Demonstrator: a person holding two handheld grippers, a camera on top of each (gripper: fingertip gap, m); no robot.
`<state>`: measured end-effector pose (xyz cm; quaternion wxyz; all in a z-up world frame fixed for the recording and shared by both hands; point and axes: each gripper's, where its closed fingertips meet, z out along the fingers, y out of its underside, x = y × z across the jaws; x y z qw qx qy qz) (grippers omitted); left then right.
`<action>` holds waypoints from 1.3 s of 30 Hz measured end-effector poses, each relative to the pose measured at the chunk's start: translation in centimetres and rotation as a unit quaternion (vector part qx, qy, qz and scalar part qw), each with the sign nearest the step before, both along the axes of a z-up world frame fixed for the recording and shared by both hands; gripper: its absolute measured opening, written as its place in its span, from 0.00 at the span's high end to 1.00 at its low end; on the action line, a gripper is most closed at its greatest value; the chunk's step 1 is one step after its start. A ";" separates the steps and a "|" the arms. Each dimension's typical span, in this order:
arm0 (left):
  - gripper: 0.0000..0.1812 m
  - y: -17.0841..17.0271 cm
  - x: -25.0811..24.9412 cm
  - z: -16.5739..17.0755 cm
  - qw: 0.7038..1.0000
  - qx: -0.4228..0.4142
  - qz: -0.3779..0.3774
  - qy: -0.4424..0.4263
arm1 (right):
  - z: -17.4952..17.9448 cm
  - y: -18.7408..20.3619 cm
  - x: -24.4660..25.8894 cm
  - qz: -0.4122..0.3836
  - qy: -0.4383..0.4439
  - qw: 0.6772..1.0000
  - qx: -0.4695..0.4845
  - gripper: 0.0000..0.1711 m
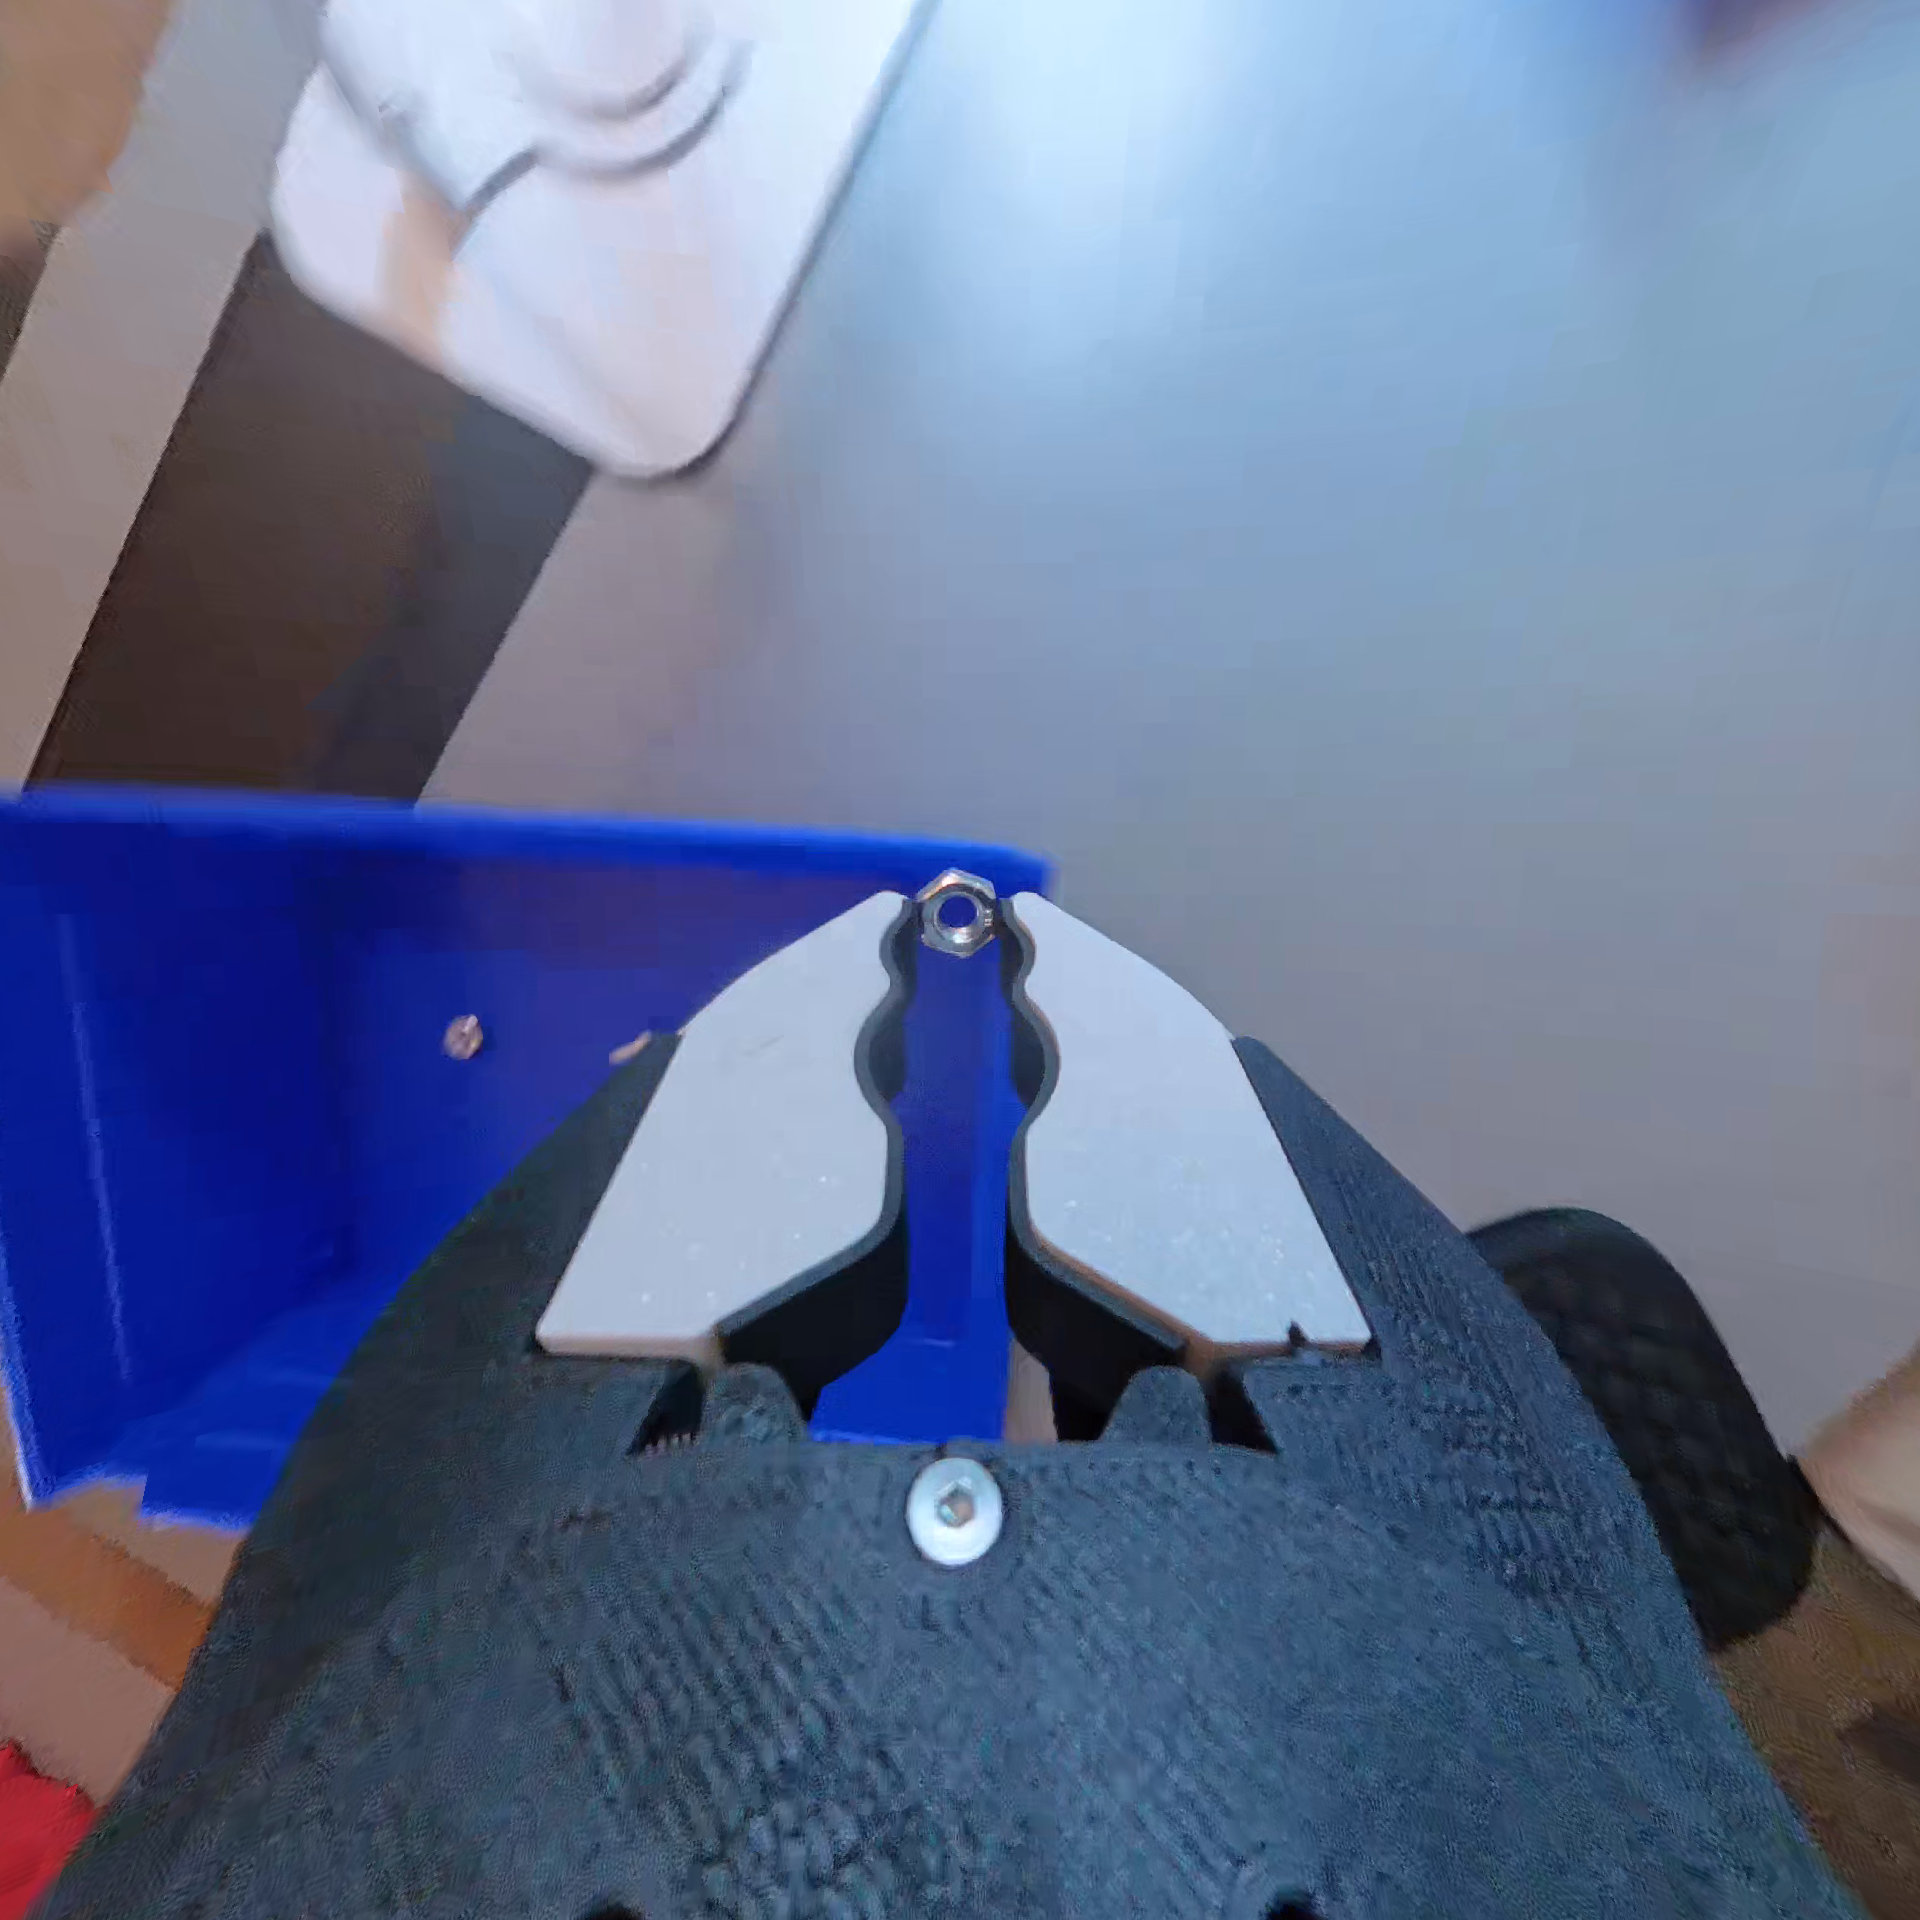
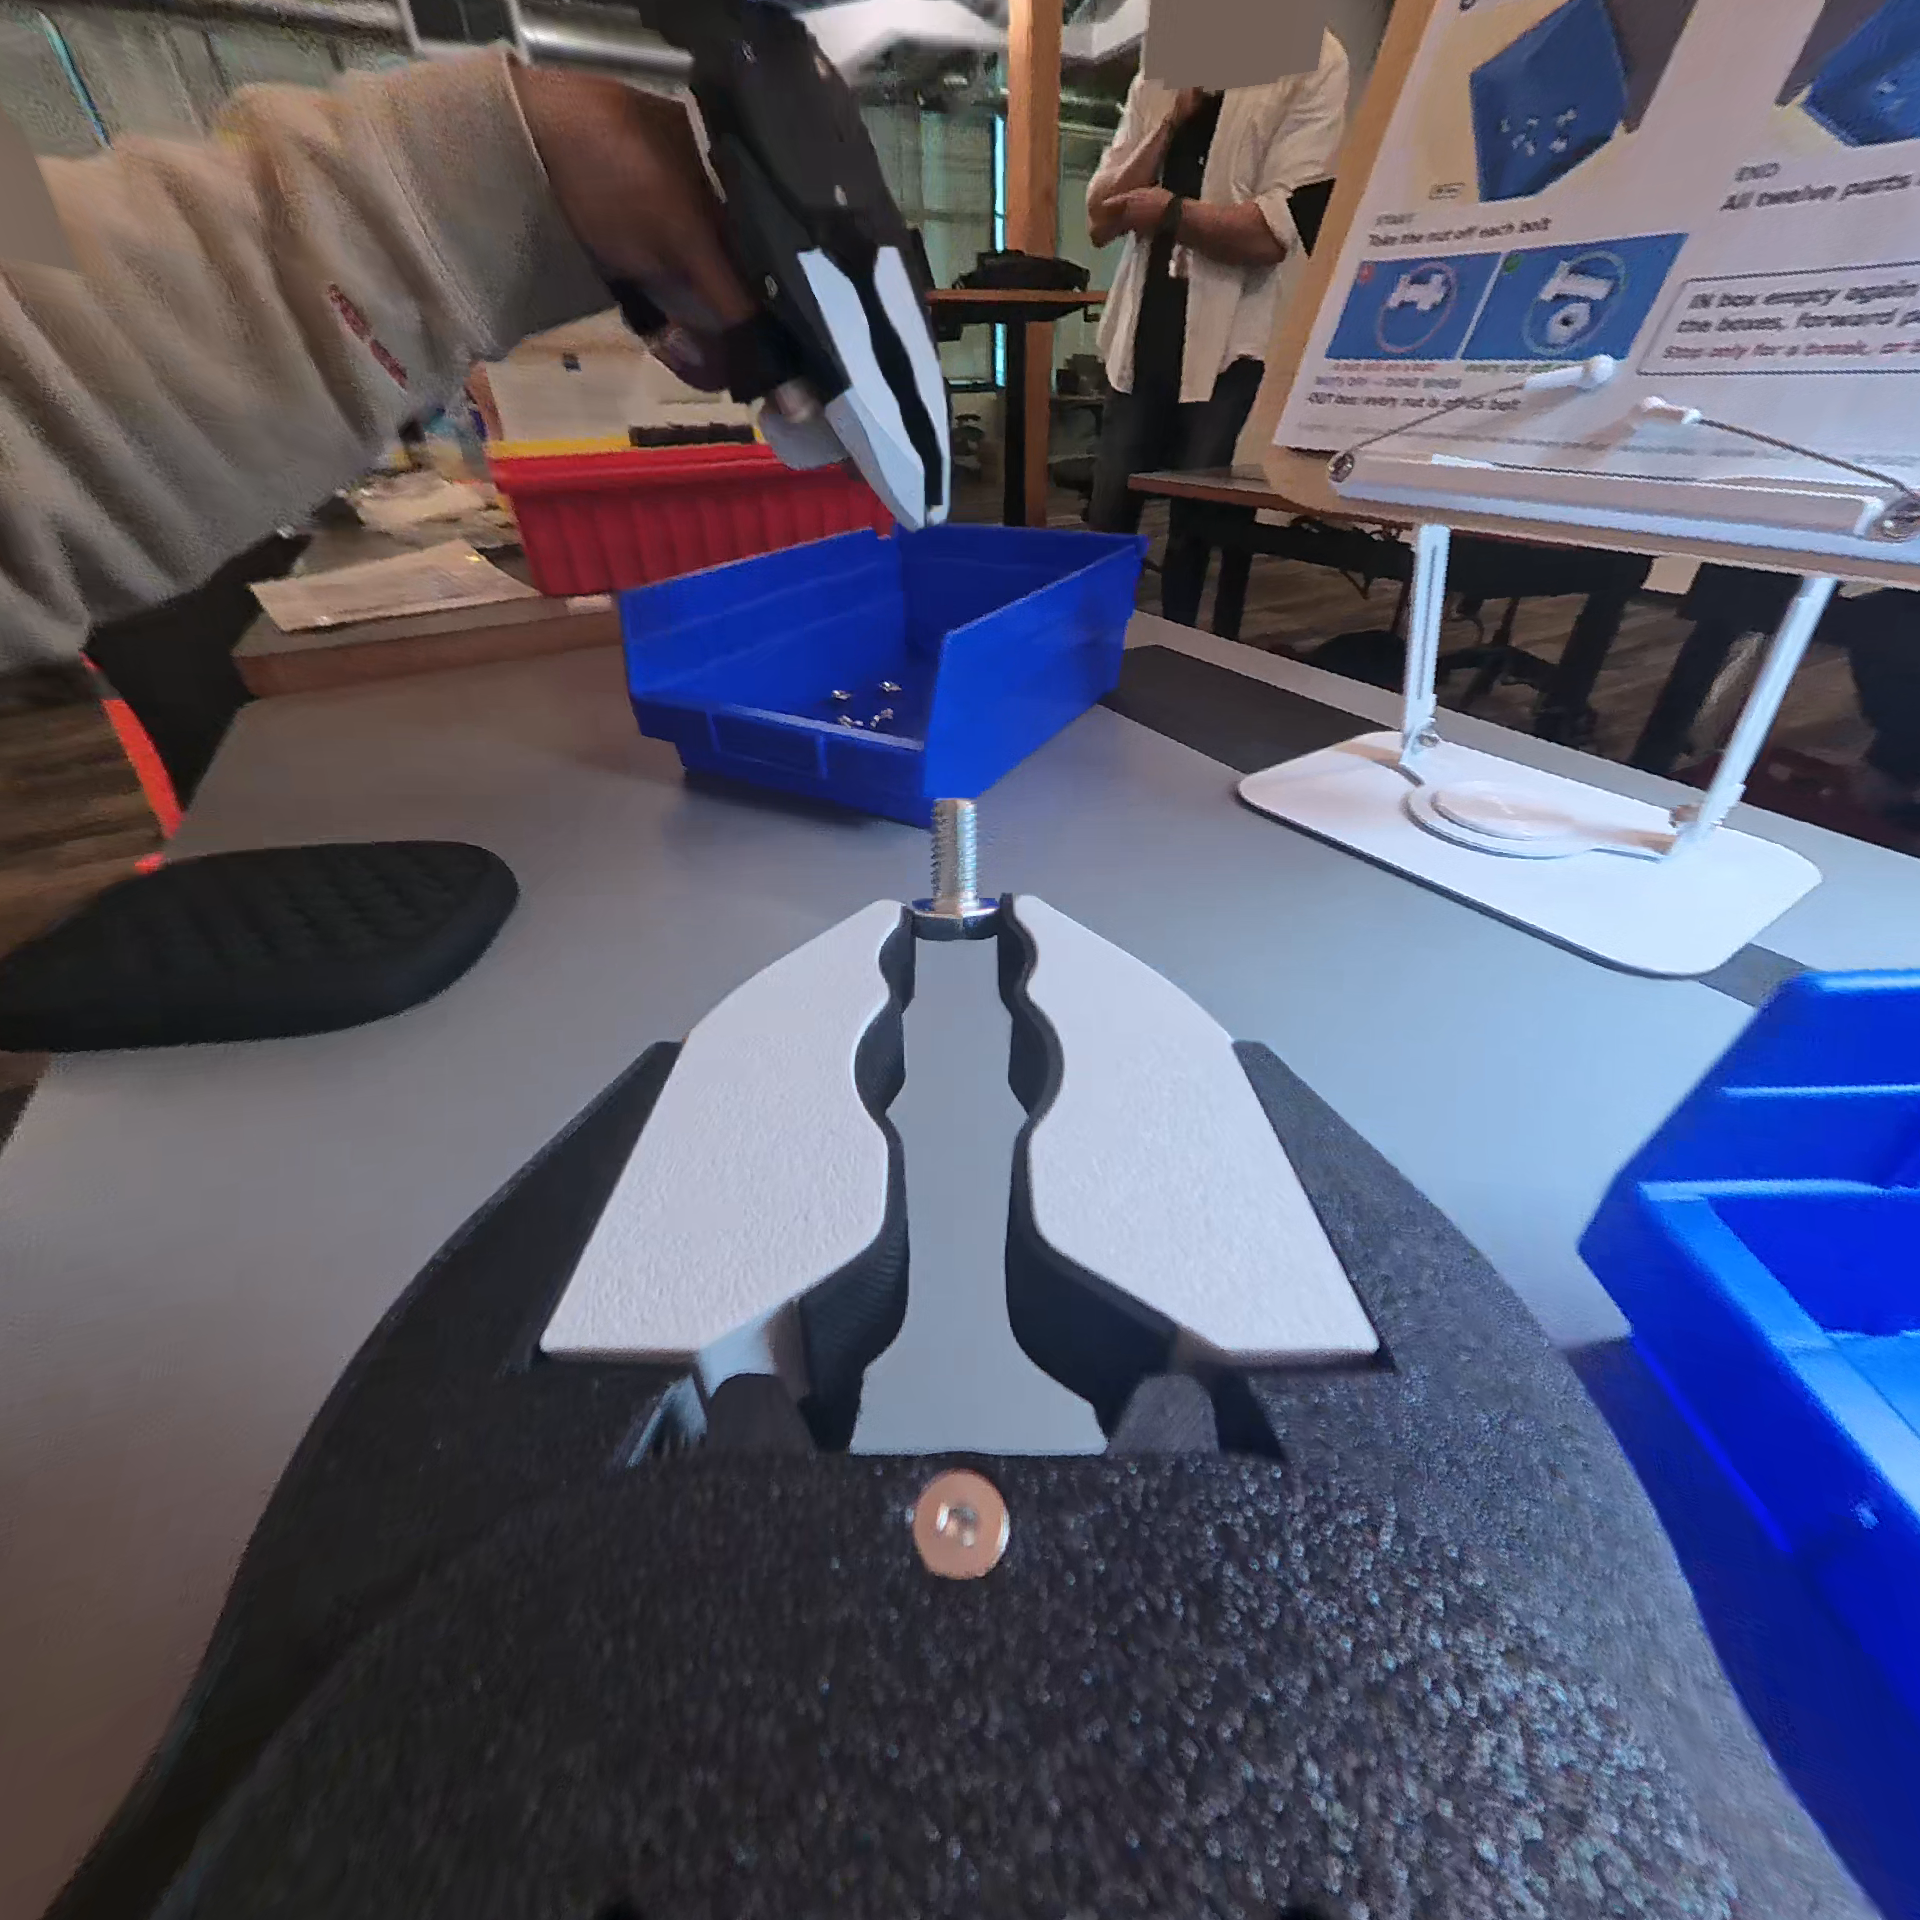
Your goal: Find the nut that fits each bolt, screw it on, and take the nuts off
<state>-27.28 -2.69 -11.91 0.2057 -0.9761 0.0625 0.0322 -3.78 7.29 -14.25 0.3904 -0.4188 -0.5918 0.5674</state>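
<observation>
1. Left claw (image 1: 958,914) pinching a nut (image 1: 957,921) at its tips, above the blue bin's (image 2: 790,665) rim.
2. Right claw (image 2: 956,920) clamping a bolt (image 2: 955,868) by its head, over mid-counter (image 2: 520,769).
3. Matching step; next, probably aligning nut with thread.

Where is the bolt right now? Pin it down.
In the right wrist view, the bolt is clamped by its head at the right gripper's fingertips, threads pointing toward the blue bin ahead.

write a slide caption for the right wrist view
Right gripper pinches a bolt by its head, facing the blue bin.
</observation>
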 end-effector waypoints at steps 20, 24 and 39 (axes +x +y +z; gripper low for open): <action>0.92 5.6 20.4 3.3 0.962 0.023 -0.265 -0.057 | 1.8 -4.7 -1.9 0.049 0.037 0.997 -0.038 0.91; 0.92 5.8 21.2 2.8 0.959 0.014 -0.276 -0.062 | 1.9 -5.1 -1.7 0.052 0.044 0.997 -0.034 0.91; 0.92 6.0 22.5 1.5 0.953 -0.009 -0.295 -0.073 | 2.1 -5.3 -1.6 0.049 0.054 0.997 -0.040 0.91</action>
